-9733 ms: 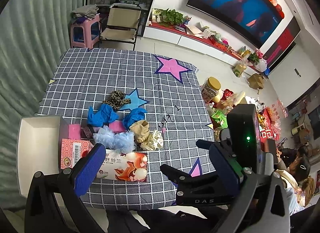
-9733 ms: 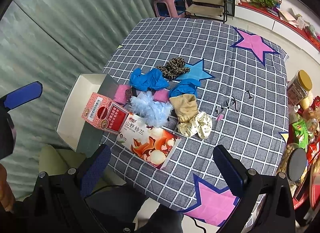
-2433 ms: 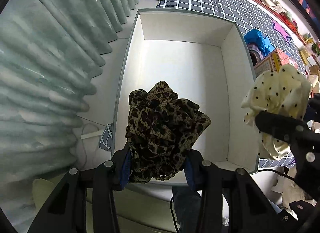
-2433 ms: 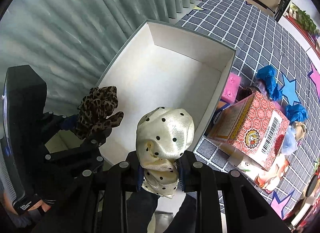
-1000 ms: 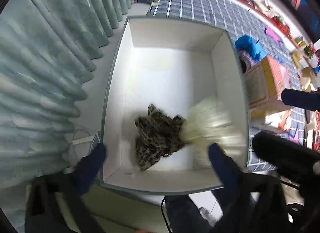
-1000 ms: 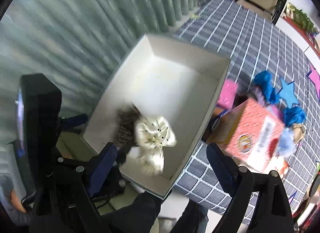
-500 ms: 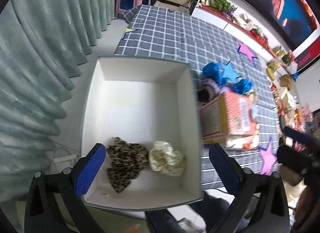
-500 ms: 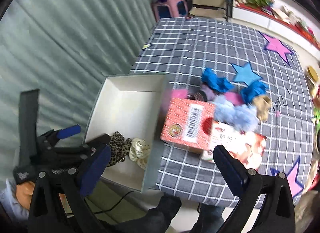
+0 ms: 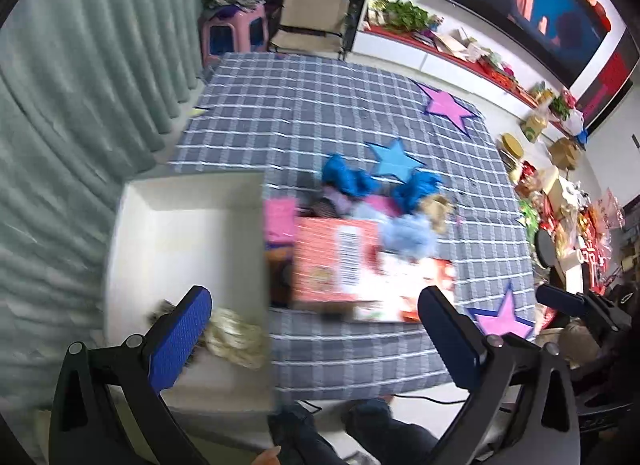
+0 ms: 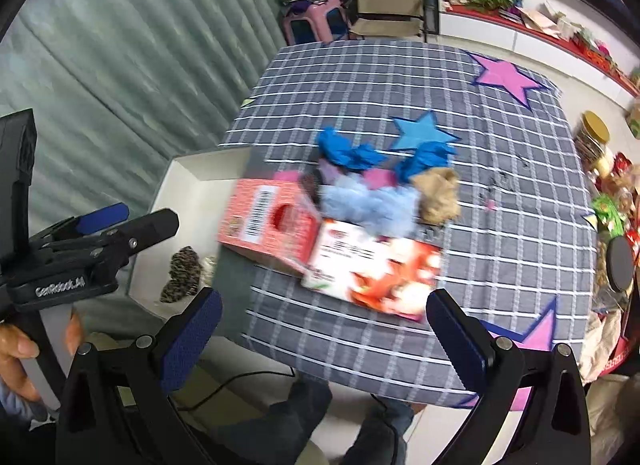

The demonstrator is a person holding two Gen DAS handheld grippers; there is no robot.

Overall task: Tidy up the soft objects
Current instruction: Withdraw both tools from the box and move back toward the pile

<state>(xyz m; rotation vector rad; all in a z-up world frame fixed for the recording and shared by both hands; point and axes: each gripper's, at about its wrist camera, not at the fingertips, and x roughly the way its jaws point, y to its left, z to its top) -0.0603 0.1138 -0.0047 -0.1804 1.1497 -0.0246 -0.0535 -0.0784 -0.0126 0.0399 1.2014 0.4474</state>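
Matt checked cloth tablecloth (image 9: 320, 105), fluffy scrunchies (image 9: 408, 233)

Bright, motion-blurred, fisheye-warped edges, perhaps daylight.

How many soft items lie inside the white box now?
2: a leopard-print scrunchie and a cream scrunchie, side by side at the near end of the white box. The left gripper's finger hides part of it, so more may be hidden.

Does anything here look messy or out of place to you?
Nothing is spilled or broken. The soft things lie jumbled against the red carton, which sits askew near the tablecloth edge. Two pieces already lie in the white box.
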